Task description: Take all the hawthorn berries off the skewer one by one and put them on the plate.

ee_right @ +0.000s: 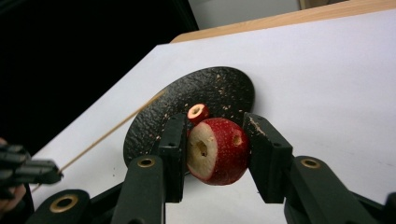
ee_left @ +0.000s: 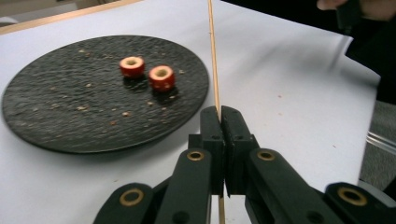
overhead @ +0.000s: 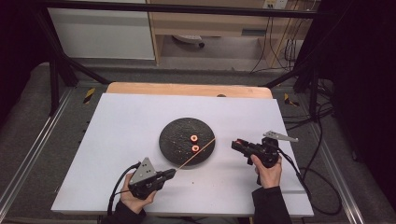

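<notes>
Your left gripper [overhead: 171, 173], near left, pinches a skewer [overhead: 196, 156] slanting over the plate [overhead: 175, 137] at centre. Two cored red fruits [overhead: 194, 138] lie on that plate. Your right gripper [overhead: 237, 144], right of it, clamps a third fruit [ee_right: 219, 150].

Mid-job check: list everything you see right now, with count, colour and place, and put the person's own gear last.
Round black textured plate: one, black, middle of the table.
Cored red fruit pieces on the plate: two, red with pale centres, side by side right of the plate's middle.
Cored red fruit piece: one, red with pale cut face, between the right gripper's jaws, off the plate.
Thin wooden skewer: one, tan, slanting over the plate's right edge.
White table top: one, white with a wooden far edge.
Left gripper: one, black, shut on the skewer.
Right gripper: one, black, shut on the fruit piece.
</notes>
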Motion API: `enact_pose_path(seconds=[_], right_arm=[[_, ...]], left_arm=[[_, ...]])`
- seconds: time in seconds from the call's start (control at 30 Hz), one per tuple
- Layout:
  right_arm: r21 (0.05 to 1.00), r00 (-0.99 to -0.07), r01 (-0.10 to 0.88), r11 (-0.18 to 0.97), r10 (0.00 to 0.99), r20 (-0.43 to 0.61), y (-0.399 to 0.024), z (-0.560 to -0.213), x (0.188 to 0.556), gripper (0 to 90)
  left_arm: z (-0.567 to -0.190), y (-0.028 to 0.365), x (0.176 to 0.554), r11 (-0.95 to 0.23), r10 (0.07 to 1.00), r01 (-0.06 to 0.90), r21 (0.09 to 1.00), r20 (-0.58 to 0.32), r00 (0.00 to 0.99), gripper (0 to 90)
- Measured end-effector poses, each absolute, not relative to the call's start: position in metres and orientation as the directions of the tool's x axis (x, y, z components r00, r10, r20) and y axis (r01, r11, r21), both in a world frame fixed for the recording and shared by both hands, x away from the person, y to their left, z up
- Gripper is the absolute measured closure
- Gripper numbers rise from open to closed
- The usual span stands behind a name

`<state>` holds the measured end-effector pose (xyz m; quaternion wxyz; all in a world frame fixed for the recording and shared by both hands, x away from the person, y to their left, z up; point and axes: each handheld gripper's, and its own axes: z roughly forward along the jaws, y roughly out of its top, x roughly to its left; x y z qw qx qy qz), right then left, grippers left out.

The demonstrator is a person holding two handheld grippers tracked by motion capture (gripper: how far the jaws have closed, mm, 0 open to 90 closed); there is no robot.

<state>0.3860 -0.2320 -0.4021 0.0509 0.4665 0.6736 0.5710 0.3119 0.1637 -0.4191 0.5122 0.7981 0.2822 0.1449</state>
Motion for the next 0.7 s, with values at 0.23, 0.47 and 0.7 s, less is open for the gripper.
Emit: enact_pose_path(seconds=[0.23,0.47,0.7], right_arm=[[0.828,-0.607,0.560,0.032,0.696,0.384,-0.199,-0.400,0.393,61.8],[0.819,-0.624,0.567,0.089,0.695,0.357,-0.163,-0.403,0.412,61.8],[0.792,-0.608,0.592,0.149,0.727,0.318,-0.133,-0.418,0.439,61.8]], left_arm=[[-0.416,0.179,0.322,-0.275,0.658,0.335,0.901,-0.078,0.749,88.5],[-0.415,0.185,0.324,-0.260,0.676,0.345,0.902,-0.085,0.732,88.4],[-0.416,0.188,0.326,-0.251,0.685,0.354,0.901,-0.093,0.723,88.4]])
